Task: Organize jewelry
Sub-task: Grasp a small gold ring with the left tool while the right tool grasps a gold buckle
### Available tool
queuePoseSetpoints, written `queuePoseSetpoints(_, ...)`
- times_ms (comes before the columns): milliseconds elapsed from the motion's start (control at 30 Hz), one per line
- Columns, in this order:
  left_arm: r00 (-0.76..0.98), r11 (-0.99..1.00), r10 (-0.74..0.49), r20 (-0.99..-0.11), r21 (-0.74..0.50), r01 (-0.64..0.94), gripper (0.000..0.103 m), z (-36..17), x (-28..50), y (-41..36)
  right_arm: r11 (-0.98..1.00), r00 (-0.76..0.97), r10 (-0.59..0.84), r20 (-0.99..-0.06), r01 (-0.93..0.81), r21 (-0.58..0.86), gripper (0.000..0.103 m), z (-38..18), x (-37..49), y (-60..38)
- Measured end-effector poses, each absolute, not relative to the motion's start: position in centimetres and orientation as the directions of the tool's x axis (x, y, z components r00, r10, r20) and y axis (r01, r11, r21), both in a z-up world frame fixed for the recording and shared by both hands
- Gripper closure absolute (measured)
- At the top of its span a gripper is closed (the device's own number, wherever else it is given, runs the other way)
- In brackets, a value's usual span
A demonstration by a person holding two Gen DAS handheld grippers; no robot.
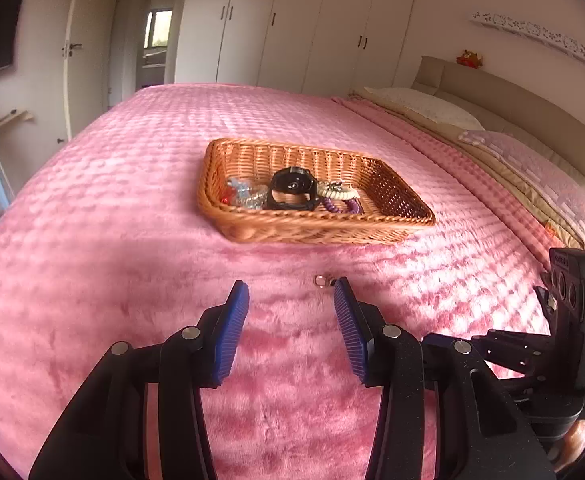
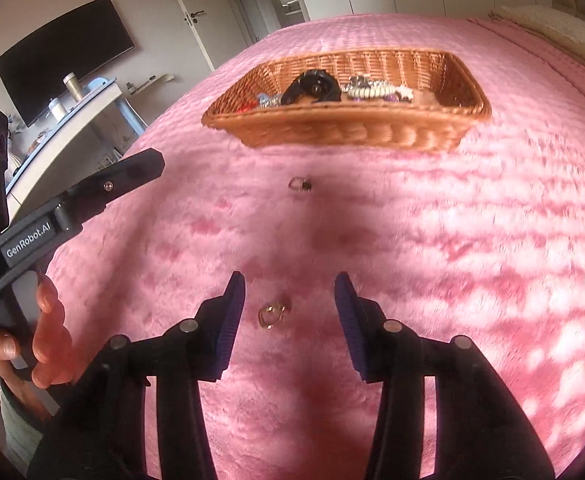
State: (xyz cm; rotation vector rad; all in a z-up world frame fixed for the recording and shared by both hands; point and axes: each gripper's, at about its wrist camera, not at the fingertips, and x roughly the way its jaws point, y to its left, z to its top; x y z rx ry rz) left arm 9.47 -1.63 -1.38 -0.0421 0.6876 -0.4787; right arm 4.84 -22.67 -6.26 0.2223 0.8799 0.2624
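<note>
Most pieces already lie in the wicker basket (image 2: 348,128) at twelve o'clock — two rings (image 2: 299,184) (image 2: 273,314) remain on the blanket (image 2: 472,240), left gripper (image 1: 291,286) and right gripper (image 2: 290,280) both spread, empty.

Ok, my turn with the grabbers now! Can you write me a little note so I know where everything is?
Left tool: open, holding nothing, low over the pink blanket. A small ring lies just ahead of its right fingertip.
Right tool: open, holding nothing. A gold ring lies on the blanket between its fingers, not gripped yet.
The ring with a dark stone, further ahead in the right view, looks like that same small ring.
Wicker basket: already holds a black watch, a clear bead bracelet, a white one and a purple one.
Left to do: both rings go into the basket.
</note>
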Motion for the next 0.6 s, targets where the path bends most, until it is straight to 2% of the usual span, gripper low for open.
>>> queuePoseSetpoints(267,0.627,0.886,-0.441,-0.642,-0.197,0.421,0.060,-3.4,8.8,-2.0,0.968,0.599,0.250,-0.760,-0.142,0.207,0.066,-7.6,4.6,-20.2)
queuePoseSetpoints(500,0.577,0.869,-0.460,-0.675,-0.208,0.449,0.060,-4.8,9.3,-3.2,0.977,0.599,0.214,-0.772,-0.135,0.166,0.083,-8.0,5.2,-19.9)
queuePoseSetpoints(600,0.568,0.866,-0.460,-0.683,-0.201,0.459,0.060,-5.1,9.6,-3.5,0.976,0.599,0.218,-0.770,-0.134,0.171,0.085,-8.0,5.1,-20.2)
